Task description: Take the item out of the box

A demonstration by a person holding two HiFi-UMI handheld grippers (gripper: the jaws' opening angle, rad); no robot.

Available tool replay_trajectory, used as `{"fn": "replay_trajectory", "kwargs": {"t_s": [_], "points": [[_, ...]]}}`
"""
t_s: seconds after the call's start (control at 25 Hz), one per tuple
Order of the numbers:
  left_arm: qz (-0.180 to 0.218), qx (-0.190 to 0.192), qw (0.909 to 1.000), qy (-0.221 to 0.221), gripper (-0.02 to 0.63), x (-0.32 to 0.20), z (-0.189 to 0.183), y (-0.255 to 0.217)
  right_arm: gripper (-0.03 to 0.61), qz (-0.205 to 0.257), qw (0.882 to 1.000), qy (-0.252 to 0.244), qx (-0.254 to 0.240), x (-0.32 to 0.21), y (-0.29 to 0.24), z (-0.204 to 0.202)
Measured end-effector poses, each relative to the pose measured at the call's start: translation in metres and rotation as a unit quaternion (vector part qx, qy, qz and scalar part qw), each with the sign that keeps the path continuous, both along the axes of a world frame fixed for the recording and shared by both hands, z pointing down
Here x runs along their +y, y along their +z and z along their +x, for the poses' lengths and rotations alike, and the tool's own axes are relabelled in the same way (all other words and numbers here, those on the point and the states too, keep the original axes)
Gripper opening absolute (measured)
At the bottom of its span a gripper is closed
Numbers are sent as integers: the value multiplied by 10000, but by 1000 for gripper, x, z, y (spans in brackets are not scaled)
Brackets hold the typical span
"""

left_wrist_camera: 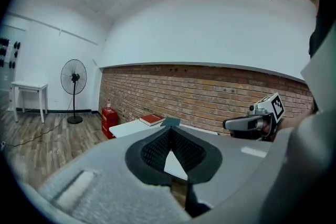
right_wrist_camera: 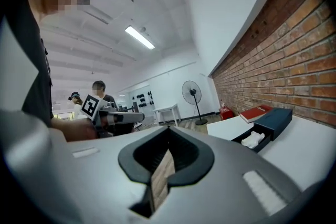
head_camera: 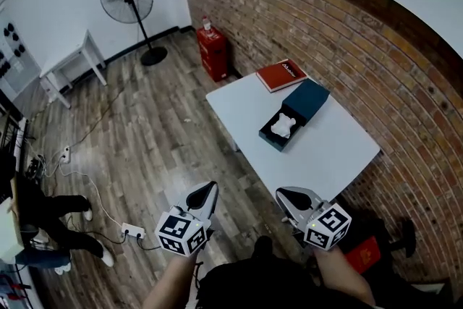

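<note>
A dark teal box (head_camera: 295,114) lies on the white table (head_camera: 340,148), its drawer slid out with a white crumpled item (head_camera: 282,126) inside. The right gripper view shows the same box (right_wrist_camera: 274,120) and item (right_wrist_camera: 253,138) off to the right. My left gripper (head_camera: 210,187) and right gripper (head_camera: 281,194) hang side by side over the wooden floor, well short of the table. Both are shut with nothing between the jaws. In their own views the left gripper (left_wrist_camera: 168,129) and right gripper (right_wrist_camera: 168,129) show closed jaws.
A red book (head_camera: 281,74) lies at the table's far end beside the brick wall (head_camera: 340,32). A red canister (head_camera: 213,53), a standing fan (head_camera: 129,0) and a small white table (head_camera: 72,61) stand farther off. A power strip (head_camera: 132,231) and a person's legs (head_camera: 51,217) are at the left.
</note>
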State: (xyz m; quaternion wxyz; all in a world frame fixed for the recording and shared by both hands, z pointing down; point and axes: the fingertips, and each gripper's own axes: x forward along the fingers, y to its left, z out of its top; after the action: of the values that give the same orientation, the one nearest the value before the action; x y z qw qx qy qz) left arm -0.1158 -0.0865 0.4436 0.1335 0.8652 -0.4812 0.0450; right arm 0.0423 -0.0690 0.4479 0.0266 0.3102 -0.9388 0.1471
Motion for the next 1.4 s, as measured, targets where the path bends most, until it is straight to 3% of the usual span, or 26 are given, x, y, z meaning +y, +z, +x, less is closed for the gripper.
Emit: {"fn": "replay_trajectory", "kwargs": {"t_s": [0.24,0.64,0.96,1.16,1.4], "points": [[62,-86,9995,283,0,-49,33,-4,0,-150,9999,38,37,-49,16,13],[103,74,9981,603,0,-129,22,-1,0,-270,9984,452,221,-114,19,7],[213,274,9947,968,0,-168,3,-7,0,-302,9882,927,1181,-155,35,-10],[146,377,9915,1239,0,-187,7,1,1,-480,9827,1136,1384,-174,53,-15],[69,447,9891,1399,0,-217,19,10,4,-863,9714,1393,1716,-208,90,8]]}}
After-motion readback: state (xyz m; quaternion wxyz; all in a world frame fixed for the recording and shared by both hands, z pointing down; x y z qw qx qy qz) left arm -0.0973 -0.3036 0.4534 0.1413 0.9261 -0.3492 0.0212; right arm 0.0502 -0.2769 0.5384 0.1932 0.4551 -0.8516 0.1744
